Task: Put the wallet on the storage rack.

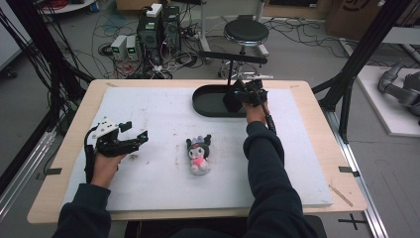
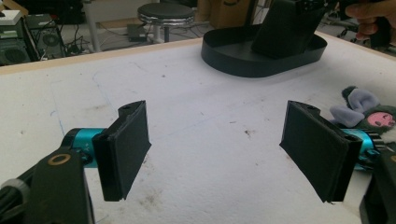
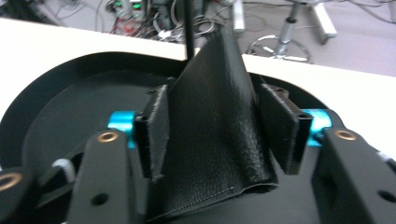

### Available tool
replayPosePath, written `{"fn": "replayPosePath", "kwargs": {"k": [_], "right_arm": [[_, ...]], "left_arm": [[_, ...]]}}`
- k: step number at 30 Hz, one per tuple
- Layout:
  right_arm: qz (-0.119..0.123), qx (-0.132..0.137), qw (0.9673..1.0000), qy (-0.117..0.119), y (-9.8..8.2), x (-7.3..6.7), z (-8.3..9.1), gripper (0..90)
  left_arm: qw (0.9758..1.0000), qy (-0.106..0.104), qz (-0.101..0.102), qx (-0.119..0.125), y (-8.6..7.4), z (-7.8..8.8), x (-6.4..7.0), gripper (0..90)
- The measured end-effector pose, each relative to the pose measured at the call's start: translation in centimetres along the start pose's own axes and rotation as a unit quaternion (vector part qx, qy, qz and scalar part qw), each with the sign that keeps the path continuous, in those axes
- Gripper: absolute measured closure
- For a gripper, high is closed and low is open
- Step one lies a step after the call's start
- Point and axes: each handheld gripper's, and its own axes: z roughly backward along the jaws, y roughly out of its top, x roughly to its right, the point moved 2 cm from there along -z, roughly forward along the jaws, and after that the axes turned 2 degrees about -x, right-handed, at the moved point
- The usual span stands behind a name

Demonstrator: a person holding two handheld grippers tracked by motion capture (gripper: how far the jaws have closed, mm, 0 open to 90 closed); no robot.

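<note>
Black leather pouch [image 3: 212, 126] in black oval tray [image 1: 208, 101]
Right gripper [image 3: 219, 126] jaws parted around pouch; left gripper [image 2: 226, 156] jaws wide apart, empty.

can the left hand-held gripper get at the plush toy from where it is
Probably yes: the left hand-held gripper is open, the plush toy lies beside it, and only bare white mat lies between them.
</note>
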Motion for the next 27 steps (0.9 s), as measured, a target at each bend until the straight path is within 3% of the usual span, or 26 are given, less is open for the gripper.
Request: {"fn": "replayPosePath", "kwargs": {"k": [7,10,11,15,16,19,22,27], "right_arm": [[0.001,0.018,0.9998,0.005,0.5,2.5,3.7,38.7],[0.029,0.053,0.9981,0.012,0.1,3.2,5.8,35.4],[0.03,0.044,0.9982,0.026,-0.2,3.6,6.3,32.3],[0.037,-0.005,0.9984,0.043,-1.2,4.4,8.3,25.7],[0.039,-0.009,0.998,0.048,-1.5,4.5,8.8,25.0],[0.082,-0.001,0.995,0.057,-3.2,4.3,10.2,23.2],[0.095,-0.011,0.9932,0.065,-4.8,4.3,11.5,21.5],[0.108,0.021,0.9906,0.081,-7.7,4.2,13.2,21.5]], "left_arm": [[1.0,-0.003,0.004,0.006,0.1,0.0,0.1,23.1],[1.0,-0.002,0.004,0.006,0.1,0.1,0.1,23.1],[1.0,-0.003,0.005,0.006,0.1,0.1,0.1,23.1],[1.0,0.0,0.004,0.007,0.1,0.1,0.1,23.0],[1.0,0.002,0.004,0.007,0.1,0.1,0.1,23.0],[0.9998,0.007,0.002,0.016,0.3,0.2,0.2,23.0],[0.9997,0.014,0.002,0.018,0.3,0.4,0.2,23.0],[0.9996,0.02,0.003,0.021,0.4,0.5,0.1,23.0]]}}
